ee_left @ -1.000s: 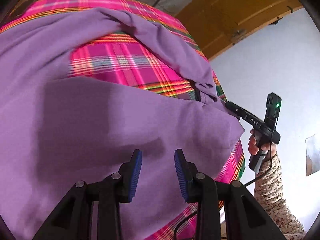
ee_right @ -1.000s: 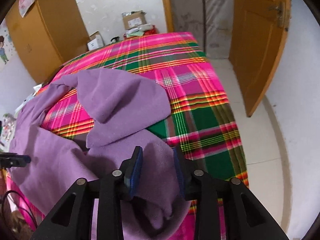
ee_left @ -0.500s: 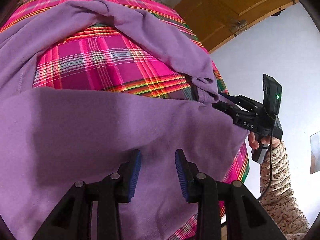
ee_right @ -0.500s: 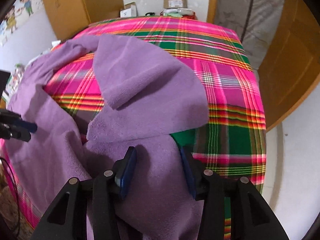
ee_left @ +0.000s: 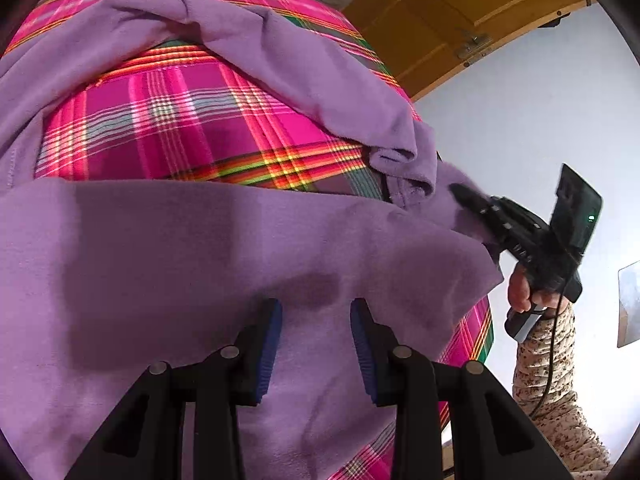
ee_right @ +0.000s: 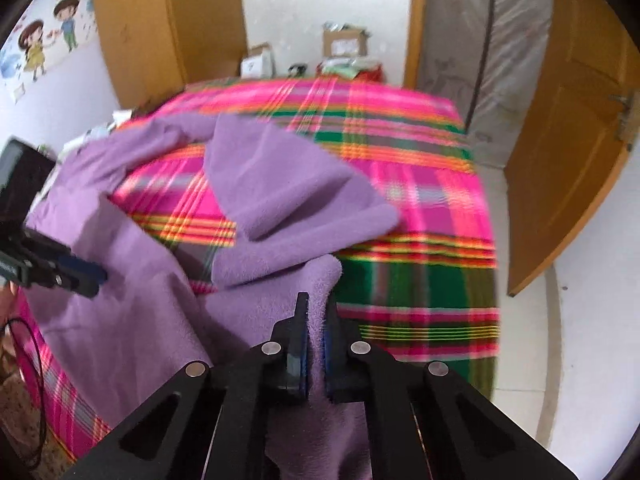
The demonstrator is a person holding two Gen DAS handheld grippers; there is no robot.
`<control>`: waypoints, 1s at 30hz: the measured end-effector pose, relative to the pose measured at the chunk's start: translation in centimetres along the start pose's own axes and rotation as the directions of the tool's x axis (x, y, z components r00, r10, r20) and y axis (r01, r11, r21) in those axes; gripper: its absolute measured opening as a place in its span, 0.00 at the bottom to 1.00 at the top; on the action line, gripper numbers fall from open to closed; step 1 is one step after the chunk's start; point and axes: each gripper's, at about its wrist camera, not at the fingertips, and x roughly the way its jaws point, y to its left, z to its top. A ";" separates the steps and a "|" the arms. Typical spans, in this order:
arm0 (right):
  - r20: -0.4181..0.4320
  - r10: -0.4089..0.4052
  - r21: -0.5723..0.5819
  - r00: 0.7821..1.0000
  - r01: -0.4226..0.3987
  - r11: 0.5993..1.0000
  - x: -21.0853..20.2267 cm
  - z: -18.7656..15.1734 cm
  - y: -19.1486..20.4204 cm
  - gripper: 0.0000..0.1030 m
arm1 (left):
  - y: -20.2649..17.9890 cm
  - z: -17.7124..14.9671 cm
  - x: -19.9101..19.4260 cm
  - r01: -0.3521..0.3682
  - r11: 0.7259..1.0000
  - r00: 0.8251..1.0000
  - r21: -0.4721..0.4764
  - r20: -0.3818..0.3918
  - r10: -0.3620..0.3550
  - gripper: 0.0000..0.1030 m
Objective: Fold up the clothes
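On the bed: plaid cover in pink and green, carrying everything; a wooden door stands off its right side.
Garment: purple fleece garment, big, spread over the near half of the bed, bulk toward the near left corner, one flap thrown back toward the middle so bare plaid shows between the folds.
Edge state: near-right part drapes over the near edge of the bed.
Right gripper: clamped tight on a raised ridge of fleece at the near edge, cloth pinched between the blue pads.
Left gripper: fingers apart at a middling gap, nothing between them, poised just over the flat fleece panel; contact with the cloth can't be confirmed.
Handling, my read: light, soft, fully limp, no stiffness to push against. Fuzzy nap should grip the pads well, low slip risk, not fragile. It will sag and drag on the cover if lifted from one point.
Where to grab, my read: hems and corners, not mid-panel. Left should take the near edge further left so both hands hold one straight edge.
Progress: early, nothing squared or stacked.
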 end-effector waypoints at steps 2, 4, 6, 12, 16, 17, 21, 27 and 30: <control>0.043 -0.026 0.038 0.999 0.025 0.999 -1.1 -0.2 -0.8 0.05 | -0.3 0.0 0.2 0.005 1.000 1.000 0.007 -0.006 -0.005 0.35; 0.082 -0.056 0.081 0.995 0.049 0.996 -2.1 -0.4 -1.6 0.05 | -0.6 0.0 0.2 0.009 1.000 1.000 0.013 -0.008 -0.009 0.35; 0.132 -0.087 0.150 0.987 0.067 0.986 -3.5 -0.9 -3.2 0.05 | -0.9 0.0 0.2 0.013 1.000 1.000 0.019 -0.008 -0.013 0.35; 0.218 -0.181 0.317 0.959 0.106 0.942 -6.5 -2.9 -6.5 0.05 | -1.5 0.2 0.7 0.019 1.000 1.000 0.024 -0.015 -0.019 0.35; 0.230 -0.219 0.400 0.948 0.113 0.909 -7.3 -4.1 -8.4 0.05 | -2.0 0.3 1.3 0.024 0.999 0.999 0.024 -0.024 -0.023 0.35; 0.229 -0.222 0.421 0.948 0.109 0.900 -7.4 -4.5 -8.8 0.05 | -2.1 0.4 1.5 0.026 0.999 0.999 0.025 -0.025 -0.025 0.35; 0.206 -0.257 0.524 0.944 0.116 0.844 -7.0 -6.3 -10.7 0.05 | -2.3 0.3 1.7 0.019 0.999 0.999 0.032 -0.035 -0.018 0.35; 0.108 -0.290 0.604 0.951 0.168 0.779 -6.2 -7.5 -12.0 0.05 | -2.4 -0.1 1.2 0.016 0.999 0.999 0.049 -0.040 -0.014 0.35; 0.082 -0.288 0.626 0.954 0.176 0.760 -6.1 -8.5 -12.3 0.05 | -2.8 0.1 1.7 0.017 0.998 0.999 0.058 -0.047 -0.014 0.35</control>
